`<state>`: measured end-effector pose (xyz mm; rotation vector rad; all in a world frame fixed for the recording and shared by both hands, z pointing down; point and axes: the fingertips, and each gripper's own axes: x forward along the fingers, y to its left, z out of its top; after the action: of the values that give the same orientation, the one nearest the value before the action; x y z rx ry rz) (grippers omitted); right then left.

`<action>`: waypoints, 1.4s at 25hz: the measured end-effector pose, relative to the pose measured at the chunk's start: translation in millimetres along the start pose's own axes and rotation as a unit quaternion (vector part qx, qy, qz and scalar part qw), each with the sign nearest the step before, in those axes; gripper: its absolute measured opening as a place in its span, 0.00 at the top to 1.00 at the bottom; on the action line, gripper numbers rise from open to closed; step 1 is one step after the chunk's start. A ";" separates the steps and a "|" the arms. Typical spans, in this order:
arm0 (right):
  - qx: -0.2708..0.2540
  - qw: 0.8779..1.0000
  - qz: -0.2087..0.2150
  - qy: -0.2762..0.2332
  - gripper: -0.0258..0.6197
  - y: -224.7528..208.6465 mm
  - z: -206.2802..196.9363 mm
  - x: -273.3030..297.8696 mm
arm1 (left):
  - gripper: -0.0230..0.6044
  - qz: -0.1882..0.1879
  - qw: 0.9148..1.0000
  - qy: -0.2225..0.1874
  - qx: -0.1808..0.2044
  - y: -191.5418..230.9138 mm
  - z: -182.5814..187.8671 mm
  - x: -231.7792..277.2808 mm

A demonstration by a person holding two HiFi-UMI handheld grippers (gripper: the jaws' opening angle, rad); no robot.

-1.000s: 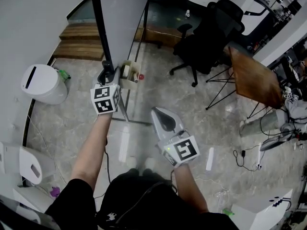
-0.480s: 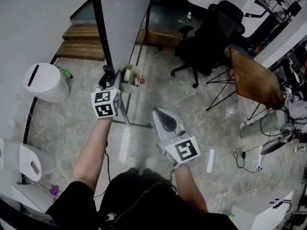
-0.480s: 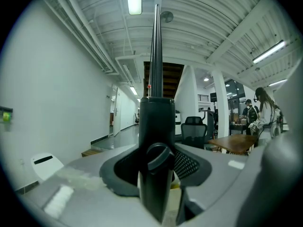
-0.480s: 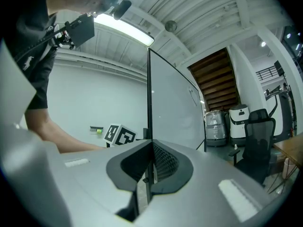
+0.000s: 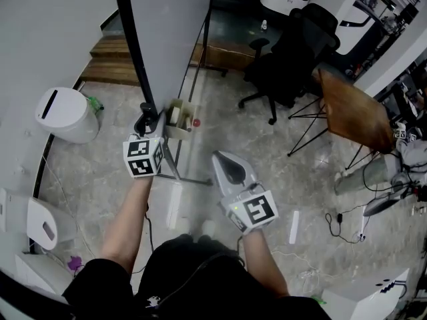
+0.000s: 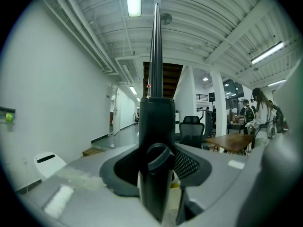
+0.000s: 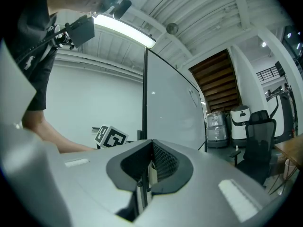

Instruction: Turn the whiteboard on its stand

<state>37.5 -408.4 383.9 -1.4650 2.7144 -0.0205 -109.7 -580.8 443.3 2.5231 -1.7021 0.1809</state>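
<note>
The whiteboard (image 5: 170, 32) stands upright on its stand and shows almost edge-on from above, with a black side frame (image 5: 130, 45). My left gripper (image 5: 145, 122) is shut on that frame just by its clamp knob. In the left gripper view the black frame post (image 6: 155, 126) fills the gap between the jaws. A small tray (image 5: 179, 119) with markers hangs on the board beside that gripper. My right gripper (image 5: 227, 160) hovers to the right of the stand's foot (image 5: 175, 169), shut and holding nothing. In the right gripper view the board's face (image 7: 170, 112) rises ahead, apart from the jaws.
A white bin (image 5: 67, 115) stands on the floor to the left, with wooden steps (image 5: 113, 59) behind it. A black office chair (image 5: 293, 52) and a wooden table (image 5: 350, 112) are at the right. Cables (image 5: 340, 222) lie on the floor at the lower right.
My left gripper has drawn the board's black edge toward me and to the left, and the board has swung a little on its stand. The right gripper has barely shifted.
</note>
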 end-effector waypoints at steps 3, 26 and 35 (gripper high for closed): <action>0.003 1.000 0.001 -0.002 0.95 2.3 1.9 -2.0 | 0.66 0.000 1.000 0.002 0.000 -1.9 -2.7 -15.4; 0.001 1.000 0.005 -0.006 0.95 3.2 -0.1 -0.6 | 0.66 -0.010 1.000 0.026 0.002 -14.3 -17.5 -91.5; 0.001 1.000 0.012 -0.004 0.95 11.5 -3.6 -3.1 | 0.65 -0.012 1.000 0.006 0.021 -14.9 -17.2 -92.9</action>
<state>29.3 -399.6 387.2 -1.4271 2.7247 -0.0174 -131.2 -487.6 446.2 2.5662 -1.6794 0.2330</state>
